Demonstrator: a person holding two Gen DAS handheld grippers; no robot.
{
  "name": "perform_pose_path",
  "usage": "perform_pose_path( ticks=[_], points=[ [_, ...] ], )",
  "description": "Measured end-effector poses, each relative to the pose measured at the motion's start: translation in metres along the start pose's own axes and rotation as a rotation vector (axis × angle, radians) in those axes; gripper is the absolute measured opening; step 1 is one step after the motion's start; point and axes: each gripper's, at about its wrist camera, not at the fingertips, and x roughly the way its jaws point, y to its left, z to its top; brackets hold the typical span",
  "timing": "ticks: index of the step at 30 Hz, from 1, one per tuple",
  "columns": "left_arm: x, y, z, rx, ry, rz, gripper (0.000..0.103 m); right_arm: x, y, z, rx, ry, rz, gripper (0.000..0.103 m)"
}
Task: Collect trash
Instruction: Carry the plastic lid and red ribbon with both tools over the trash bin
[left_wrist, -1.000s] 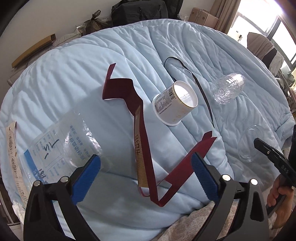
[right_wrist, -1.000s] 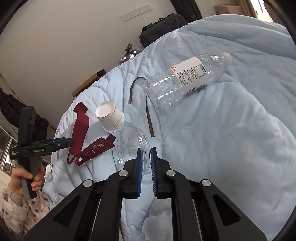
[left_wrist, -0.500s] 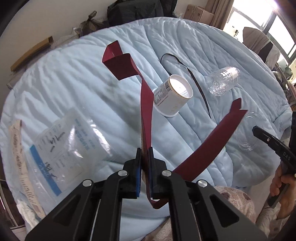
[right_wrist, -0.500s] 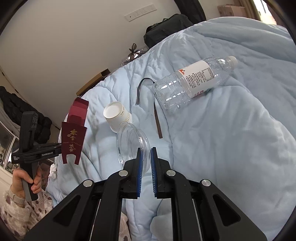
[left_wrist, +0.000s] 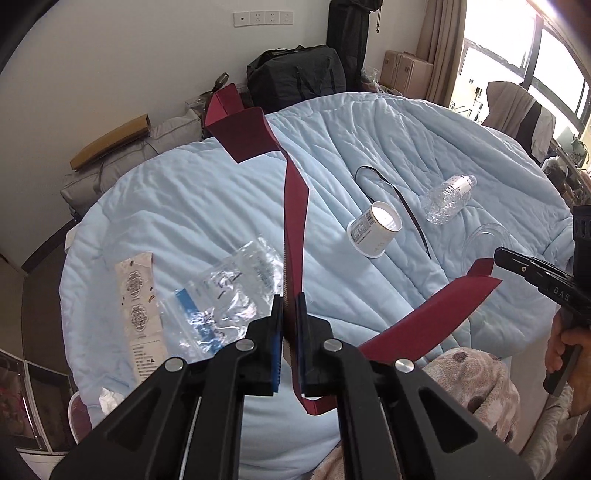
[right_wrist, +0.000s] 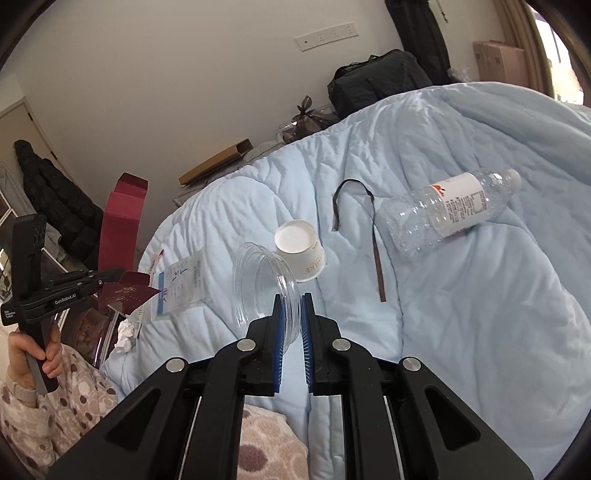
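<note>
My left gripper (left_wrist: 290, 301) is shut on a long dark red paper strip (left_wrist: 294, 206) and holds it lifted off the light blue quilt (left_wrist: 184, 206); the strip also shows in the right wrist view (right_wrist: 122, 225). My right gripper (right_wrist: 291, 301) is shut on the rim of a clear plastic lid (right_wrist: 258, 280), held above the quilt. On the quilt lie a white paper cup (left_wrist: 375, 230), an empty clear water bottle (right_wrist: 450, 210), a thin dark ribbon (right_wrist: 373, 229), a clear plastic bag (left_wrist: 221, 295) and a printed paper strip (left_wrist: 138, 310).
A crumpled tissue (left_wrist: 109, 398) lies at the quilt's near left edge. A black bag (left_wrist: 295, 79), a cardboard box (left_wrist: 110, 142) and grey cushions sit behind the bed by the wall. A window and hung clothes are at the right.
My left gripper closed on the red strip and lifted it up and back from the quilt. My right gripper rose slightly with the clear lid.
</note>
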Motion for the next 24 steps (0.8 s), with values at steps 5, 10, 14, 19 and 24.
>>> perform_pose_path(
  ticks=[5,10,14,19,24],
  points=[
    [-0.018,0.033,-0.018,-0.01,-0.006,0.036,0.006,0.014,0.039,0.01,-0.091,-0.002,0.024,0.008],
    [-0.036,0.073,-0.036,-0.035,-0.008,0.057,0.006,0.039,0.08,0.021,-0.147,0.025,0.049,0.008],
    [-0.052,0.106,-0.052,-0.08,-0.028,0.083,0.006,0.058,0.12,0.027,-0.207,0.044,0.074,0.008],
    [-0.071,0.157,-0.076,-0.158,-0.043,0.121,0.006,0.086,0.18,0.032,-0.282,0.068,0.115,0.008],
    [-0.093,0.221,-0.108,-0.299,-0.066,0.078,0.006,0.113,0.24,0.027,-0.342,0.08,0.16,0.008]
  ],
)
